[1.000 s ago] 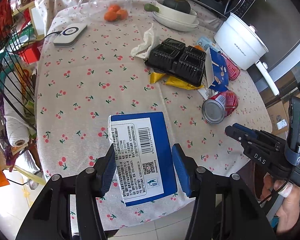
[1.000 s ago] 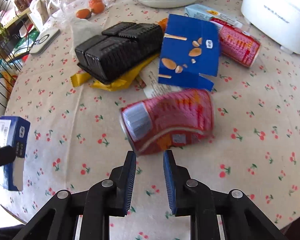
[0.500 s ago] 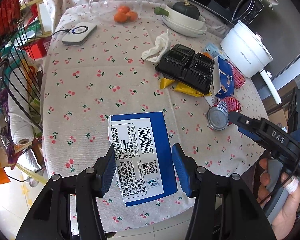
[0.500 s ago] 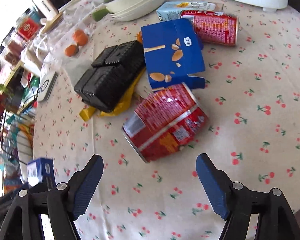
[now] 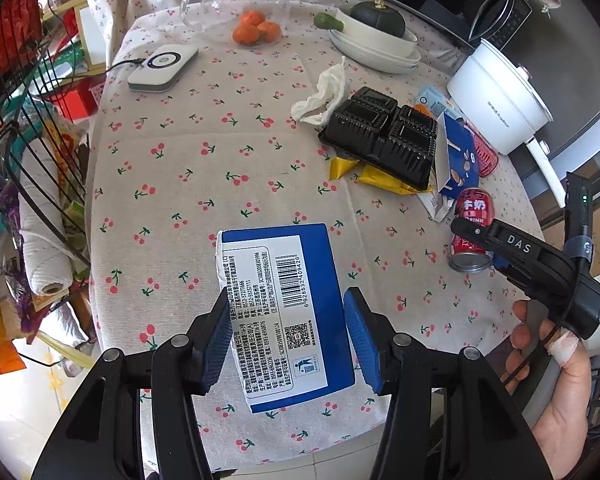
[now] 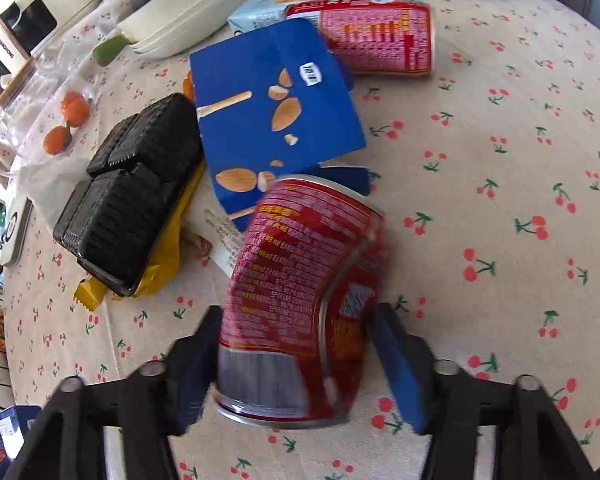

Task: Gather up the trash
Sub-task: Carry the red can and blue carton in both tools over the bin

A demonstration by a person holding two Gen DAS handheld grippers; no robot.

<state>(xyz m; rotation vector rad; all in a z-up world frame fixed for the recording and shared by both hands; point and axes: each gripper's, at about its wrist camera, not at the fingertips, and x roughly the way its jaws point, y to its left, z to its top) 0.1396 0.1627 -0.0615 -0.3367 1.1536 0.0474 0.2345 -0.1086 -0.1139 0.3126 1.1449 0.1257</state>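
**Both grippers at trash items on the cherry-print table**

Left wrist view:
- Left gripper [image 5: 286, 334] points steeply down over the near table edge. Its blue pads sit against the two long sides of a blue carton [image 5: 284, 312], label and barcode facing up; the carton is clamped and held above the tablecloth [image 5: 220, 184].
- Right gripper [image 5: 476, 240] enters from the right, carried by a hand [image 5: 556, 376] with a bandaged finger. Its tip is at a dented red can [image 5: 471, 236] near the right table edge.
- Farther back: black plastic tray [image 5: 380, 136] lying on a yellow wrapper [image 5: 384, 178], crumpled tissue [image 5: 324, 94], blue almond box [image 5: 458, 160].

Right wrist view:
- The dented red can [image 6: 300, 300] lies between the right gripper's [image 6: 296, 364] fingers, base toward the camera. The jaws are closing. The left pad touches the can's side; a narrow gap shows at the right pad, so no full clamp is seen. The picture is motion-blurred here.
- Just behind the can: blue almond box [image 6: 276, 120], tilted, its lower edge touching the can's far end. A second red can [image 6: 380, 36] lies on its side beyond the box.
- Black plastic tray [image 6: 132, 200] and yellow wrapper [image 6: 160, 272] sit to the left.
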